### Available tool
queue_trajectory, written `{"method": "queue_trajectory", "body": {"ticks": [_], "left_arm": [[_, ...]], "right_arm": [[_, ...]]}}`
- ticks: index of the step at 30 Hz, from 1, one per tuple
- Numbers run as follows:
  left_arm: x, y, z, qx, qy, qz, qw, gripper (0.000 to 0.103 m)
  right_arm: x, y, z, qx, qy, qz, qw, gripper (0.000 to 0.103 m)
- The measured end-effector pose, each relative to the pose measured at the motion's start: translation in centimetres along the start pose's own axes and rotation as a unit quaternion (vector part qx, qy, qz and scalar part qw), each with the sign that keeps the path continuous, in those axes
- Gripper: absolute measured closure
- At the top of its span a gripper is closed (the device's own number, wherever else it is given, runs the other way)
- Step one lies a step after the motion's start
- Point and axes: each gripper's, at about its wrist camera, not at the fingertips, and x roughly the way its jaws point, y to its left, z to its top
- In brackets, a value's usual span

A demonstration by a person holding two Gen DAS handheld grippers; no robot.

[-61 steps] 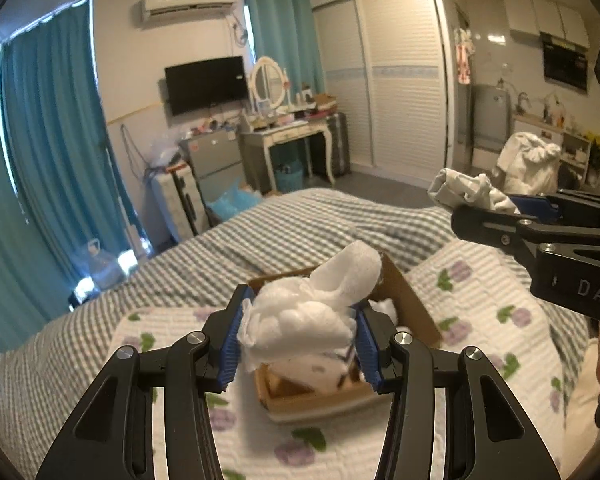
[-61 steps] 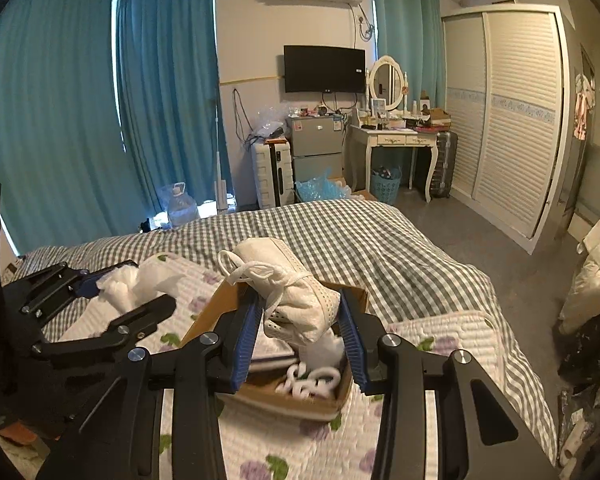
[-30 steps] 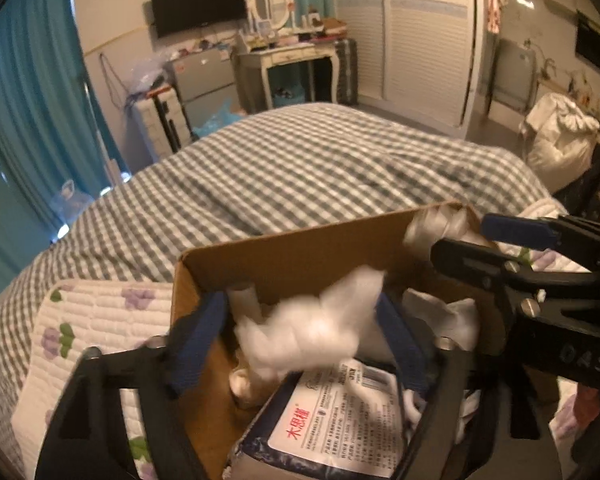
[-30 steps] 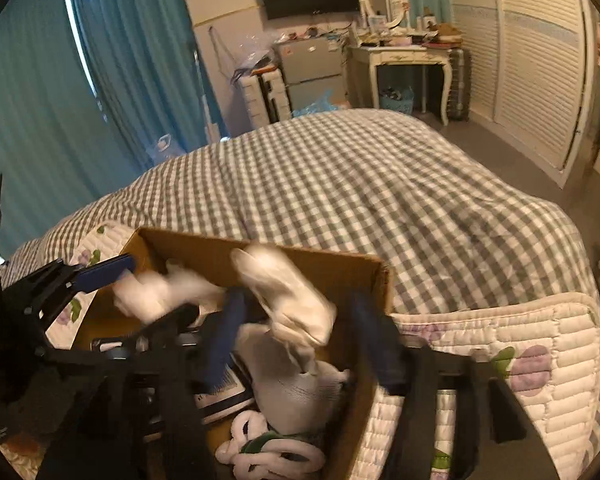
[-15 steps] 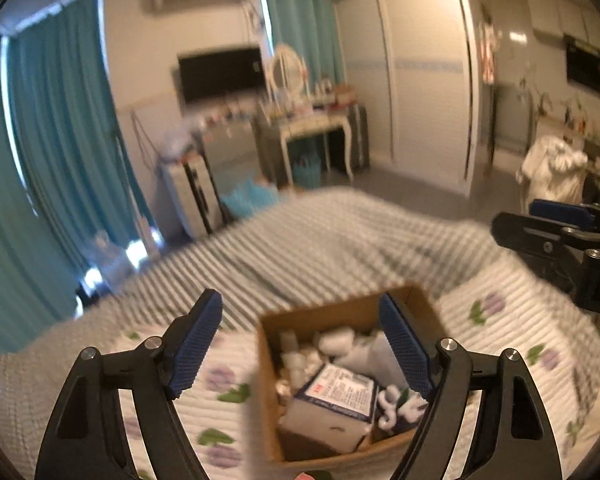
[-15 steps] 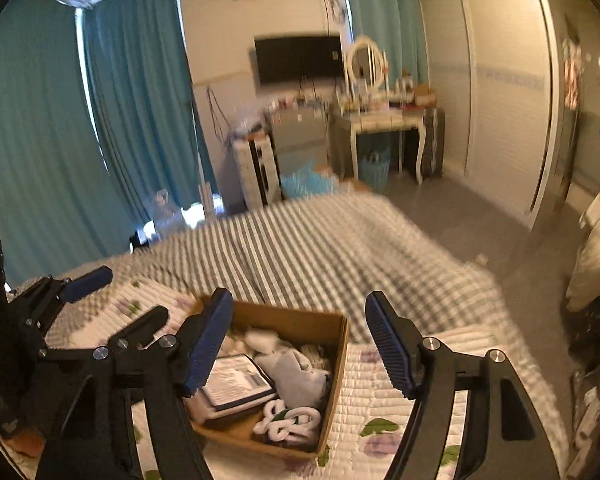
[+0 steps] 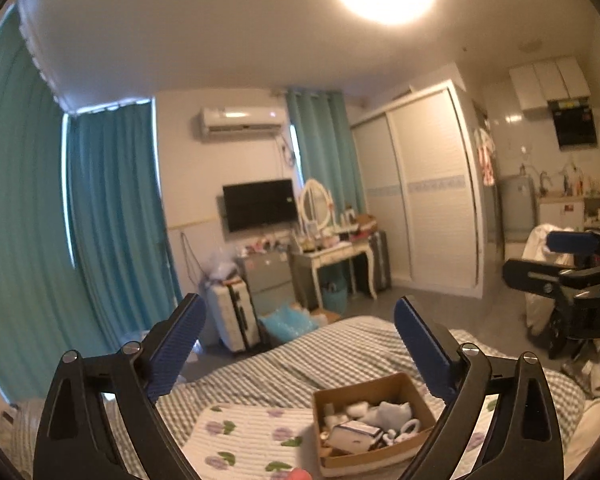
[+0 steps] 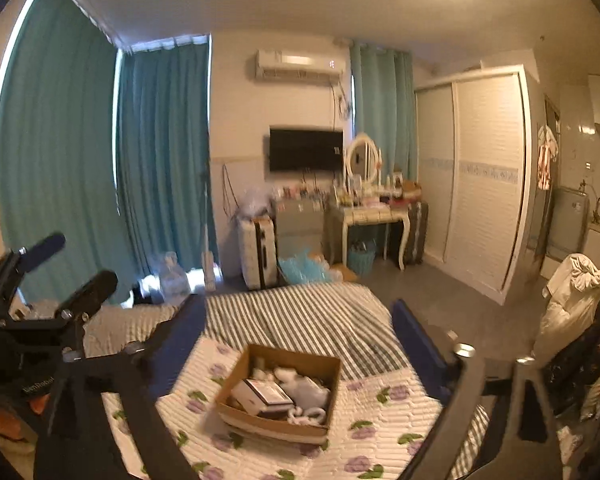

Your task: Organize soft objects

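White soft items now in box (image 8: 278, 384), both grippers wide, empty.

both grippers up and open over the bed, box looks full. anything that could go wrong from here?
1. The cardboard box sits on a soft floral quilt, not a firm surface; pressing on the bed nearby might tilt it.
2. The white soft items are piled loosely beside a packet; one could slide out if the box is nudged.
3. The left gripper and right gripper are both open and held close together; they might collide on the next reach.
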Motion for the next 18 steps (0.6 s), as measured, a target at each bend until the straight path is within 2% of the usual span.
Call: {"method": "queue_trajectory", "body": {"ticks": [4, 8, 11, 14, 16, 18], "left_arm": [[-1.9, 0.6, -2.2, -0.027, -0.008, -0.012, 0.9995, 0.002], [-2.6, 1.0, -5.4, -0.042, -0.018, 0.001, 0.999, 0.002], [-1.7, 1.1, -8.3, -0.057, 0.003, 0.002, 0.9984, 0.002], [0.2, 0.6, -11.5, -0.047, 0.031, 0.01, 0.9984, 0.002], [1.4, 0.3, -13.9, -0.045, 0.05, 0.015, 0.9976, 0.002], [2.2, 0.0, -15.7, -0.052, 0.072, -0.001, 0.9961, 0.002]], "right_arm": [[-3.1, 1.2, -2.2, -0.001, -0.033, 0.002, 0.999, 0.0], [-3.7, 1.5, -5.8, 0.017, -0.029, -0.008, 0.999, 0.0], [-2.0, 1.6, -9.9, 0.027, -0.013, 0.002, 1.0, 0.0], [-0.3, 2.0, -13.7, 0.031, -0.009, 0.012, 0.999, 0.0], [1.6, 2.0, -16.5, 0.044, 0.005, -0.001, 0.999, 0.0], [3.3, 1.9, -18.9, 0.051, 0.025, -0.023, 0.998, 0.0]]}}
